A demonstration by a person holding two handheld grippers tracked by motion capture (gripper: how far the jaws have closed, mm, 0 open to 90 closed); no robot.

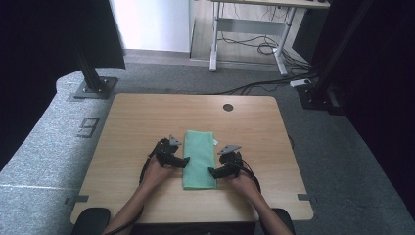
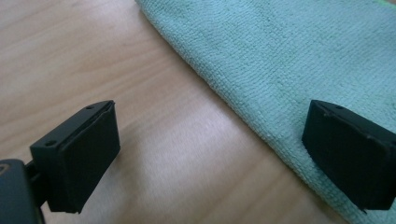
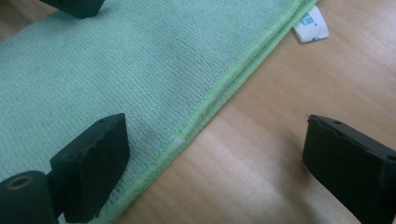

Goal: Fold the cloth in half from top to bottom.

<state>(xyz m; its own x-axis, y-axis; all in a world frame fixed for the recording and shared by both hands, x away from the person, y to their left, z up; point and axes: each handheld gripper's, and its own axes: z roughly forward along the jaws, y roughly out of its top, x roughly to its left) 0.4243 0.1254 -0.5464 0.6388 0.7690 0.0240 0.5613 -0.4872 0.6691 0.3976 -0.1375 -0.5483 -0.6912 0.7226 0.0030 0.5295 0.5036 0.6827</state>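
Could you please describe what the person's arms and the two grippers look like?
The forearms are bare, with no sleeves in view. The left gripper and the right gripper are black, each topped by a grey three-cornered plate, with a black cable trailing back along the arm. Up close, each has two blocky black jaws with flat pads and small screw holes on their top edges.

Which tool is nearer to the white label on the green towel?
Right. The right tool sits at the towel's right edge, the side where the white label sticks out. The left tool is at the opposite edge.
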